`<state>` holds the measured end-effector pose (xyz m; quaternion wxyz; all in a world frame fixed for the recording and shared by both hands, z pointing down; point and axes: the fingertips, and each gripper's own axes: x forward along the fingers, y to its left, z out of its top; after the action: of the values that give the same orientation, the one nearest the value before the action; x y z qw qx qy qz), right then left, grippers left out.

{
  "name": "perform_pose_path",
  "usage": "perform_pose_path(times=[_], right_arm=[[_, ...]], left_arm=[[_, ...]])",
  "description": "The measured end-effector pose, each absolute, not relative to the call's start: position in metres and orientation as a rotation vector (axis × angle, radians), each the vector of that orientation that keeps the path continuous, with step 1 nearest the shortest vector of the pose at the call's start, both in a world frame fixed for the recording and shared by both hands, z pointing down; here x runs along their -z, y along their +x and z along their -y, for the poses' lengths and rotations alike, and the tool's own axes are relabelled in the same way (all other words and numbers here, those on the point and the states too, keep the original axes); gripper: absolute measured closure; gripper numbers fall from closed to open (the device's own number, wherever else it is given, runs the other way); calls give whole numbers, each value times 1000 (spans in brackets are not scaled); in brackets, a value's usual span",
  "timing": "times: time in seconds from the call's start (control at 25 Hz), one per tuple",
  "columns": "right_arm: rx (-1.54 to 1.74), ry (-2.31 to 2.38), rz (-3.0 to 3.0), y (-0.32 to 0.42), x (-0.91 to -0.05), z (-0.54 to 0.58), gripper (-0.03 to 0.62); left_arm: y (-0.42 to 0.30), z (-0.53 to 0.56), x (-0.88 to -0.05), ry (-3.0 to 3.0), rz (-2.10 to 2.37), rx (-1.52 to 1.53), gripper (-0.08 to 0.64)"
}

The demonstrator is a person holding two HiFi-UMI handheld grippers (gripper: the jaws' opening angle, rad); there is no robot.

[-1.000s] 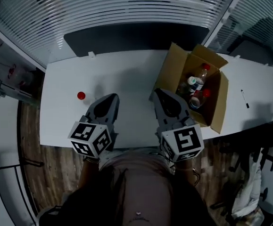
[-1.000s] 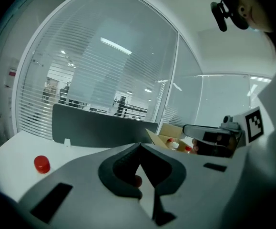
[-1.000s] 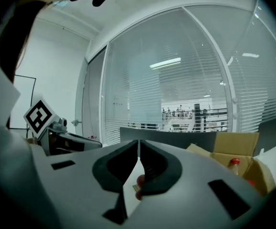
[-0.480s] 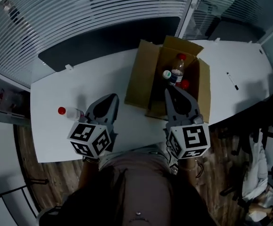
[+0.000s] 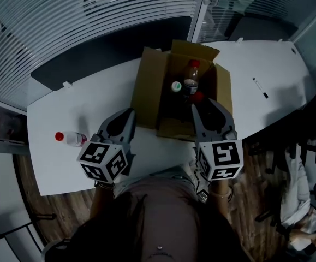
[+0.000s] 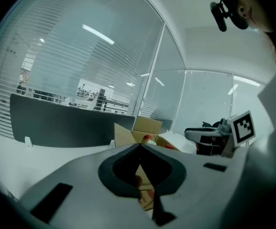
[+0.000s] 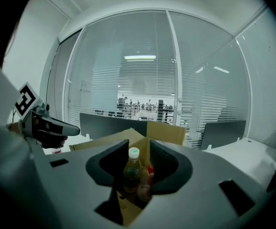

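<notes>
Right gripper (image 7: 138, 144) now has its jaws a narrow way apart and grips nothing; a second ago they met tip to tip. Through the gap I see a white-capped bottle (image 7: 131, 171) upright inside the cardboard box (image 7: 165, 131), well beyond the tips and untouched. In the head view that gripper has gone from the near left corner of the box to its near right wall, just beside a red cap (image 5: 197, 96) inside it. A taller red-capped bottle (image 5: 191, 75) stands at the far side of the box. Left gripper (image 6: 140, 145) is unchanged: jaws closed on nothing, held over the table (image 5: 256, 59) just left of the box. One loose bottle (image 5: 70, 138) lies on the table well to its left. The box, formerly at the right, now sits centred between both grippers.
</notes>
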<state>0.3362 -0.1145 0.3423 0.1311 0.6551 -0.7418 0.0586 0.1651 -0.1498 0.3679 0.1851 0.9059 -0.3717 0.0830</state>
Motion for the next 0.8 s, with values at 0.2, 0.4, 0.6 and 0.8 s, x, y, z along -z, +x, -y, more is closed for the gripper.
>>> perform_pose_path(times=[0.2,0.4,0.6,0.8], right_arm=[[-197,1831,2124,349,-358,123,434],[-260,1758,2099,357,-376,137,384],[-327,1713,2029,359,-395,150,370],[-383,1669,1940,363,-415,161,368]], left_arm=[[172,150,-376,2524,1079,-240,552],[172,152,-379,2501,1114,-236,552],[166,157,-383,2480,1137,-243,551],[161,162,-388,2465,1141,-286,551]])
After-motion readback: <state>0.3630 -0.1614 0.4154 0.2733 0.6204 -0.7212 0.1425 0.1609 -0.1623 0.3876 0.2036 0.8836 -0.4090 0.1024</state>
